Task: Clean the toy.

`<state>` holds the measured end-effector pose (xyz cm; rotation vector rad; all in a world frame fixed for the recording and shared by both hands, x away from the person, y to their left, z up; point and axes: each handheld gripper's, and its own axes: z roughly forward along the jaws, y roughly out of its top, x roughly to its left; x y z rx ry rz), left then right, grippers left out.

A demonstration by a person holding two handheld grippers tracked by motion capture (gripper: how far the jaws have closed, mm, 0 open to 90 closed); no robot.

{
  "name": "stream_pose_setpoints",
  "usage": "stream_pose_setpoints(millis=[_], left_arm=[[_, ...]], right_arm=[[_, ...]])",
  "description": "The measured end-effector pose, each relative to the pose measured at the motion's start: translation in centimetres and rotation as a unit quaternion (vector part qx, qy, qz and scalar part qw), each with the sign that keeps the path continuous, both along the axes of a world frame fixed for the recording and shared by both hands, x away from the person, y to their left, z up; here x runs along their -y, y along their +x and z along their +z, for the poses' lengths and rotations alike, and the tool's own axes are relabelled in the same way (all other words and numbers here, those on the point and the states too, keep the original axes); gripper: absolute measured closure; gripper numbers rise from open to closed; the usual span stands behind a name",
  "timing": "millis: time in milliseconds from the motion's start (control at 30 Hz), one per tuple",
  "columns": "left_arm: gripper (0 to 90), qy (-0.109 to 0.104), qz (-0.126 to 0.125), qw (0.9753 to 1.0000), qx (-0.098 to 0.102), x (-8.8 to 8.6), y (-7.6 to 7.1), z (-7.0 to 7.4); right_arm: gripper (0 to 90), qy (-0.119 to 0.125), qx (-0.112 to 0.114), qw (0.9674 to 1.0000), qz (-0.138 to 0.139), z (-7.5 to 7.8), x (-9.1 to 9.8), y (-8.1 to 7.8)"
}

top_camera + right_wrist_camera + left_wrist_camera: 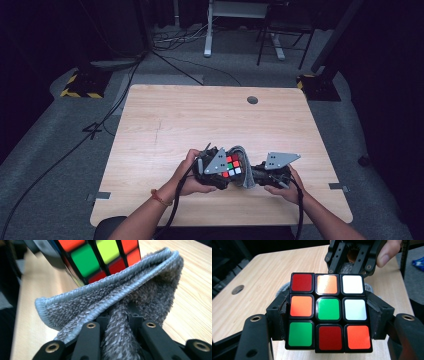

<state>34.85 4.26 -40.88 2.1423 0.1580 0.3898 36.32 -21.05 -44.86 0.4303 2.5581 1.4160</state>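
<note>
Just above the counter [165, 120], the left tongs [226, 170] pinch a puzzle cube [328, 311] by two opposite sides. Beside it, the right tongs [256, 172] clamp a grey cloth [112, 302], pressed against the cube's side.

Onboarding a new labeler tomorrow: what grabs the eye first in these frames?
The scrambled puzzle cube, clamped between the jaws of the left gripper above the near middle of the wooden table, its red, orange, white and green stickers bright against the dark room. Next, the grey towel pinched in the right gripper, pressed against the cube's right side.
</note>
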Motion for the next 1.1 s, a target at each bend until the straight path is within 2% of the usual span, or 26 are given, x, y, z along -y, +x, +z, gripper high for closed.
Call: stream_pose_setpoints(millis=[67,167,267,333,500,667,733,800,867,933,1000,1100], left_arm=[[33.0,0.0,0.0,1.0,-0.007,-0.1,0.2,-0.1],[32.4,0.019,0.008,0.9998,-0.006,-0.1,0.5,-0.5],[32.3,0.035,0.014,0.9992,-0.011,0.2,0.6,-1.0],[32.4,0.044,0.012,0.9989,-0.011,0.4,0.7,-1.1],[32.8,0.071,0.011,0.9974,-0.007,0.9,0.5,-1.6],[33.1,0.059,0.007,0.9982,-0.008,0.9,0.3,-1.5],[33.2,0.05,0.004,0.9987,-0.009,0.9,0.2,-1.3],[33.2,0.043,-0.002,0.9991,-0.006,0.8,0.1,-1.0],[33.3,0.037,-0.005,0.9993,-0.005,0.8,-0.1,-0.7],[33.3,0.045,-0.004,0.999,0.006,0.8,-0.1,-0.5],[33.3,0.04,0.001,0.9992,0.001,0.5,0.0,-0.4],[33.3,0.037,0.016,0.9992,0.005,0.0,0.4,-0.2]], right_arm=[[77.2,0.007,0.002,1.0,0.0,0.3,0.1,-0.1],[77.2,0.035,-0.012,0.9993,-0.003,0.4,0.8,0.1],[77.2,0.056,-0.007,0.9984,0.0,1.0,1.2,0.0],[77.2,0.056,0.003,0.9984,0.001,1.3,1.1,-0.2],[77.1,0.05,0.025,0.9984,0.002,1.8,1.0,-0.8],[77.0,0.037,0.047,0.9982,-0.008,2.0,0.8,-1.0],[76.9,0.024,0.055,0.9981,-0.014,2.0,0.7,-0.9],[77.0,0.01,0.055,0.9982,-0.02,1.7,0.5,-0.7],[77.0,-0.01,0.043,0.9988,-0.022,0.9,0.3,-0.3],[77.0,-0.022,0.035,0.999,-0.016,0.4,0.0,-0.3],[77.0,-0.027,0.032,0.9991,-0.007,0.1,-0.3,-0.3],[77.0,-0.023,0.027,0.9993,0.001,0.2,-0.4,-0.4]])
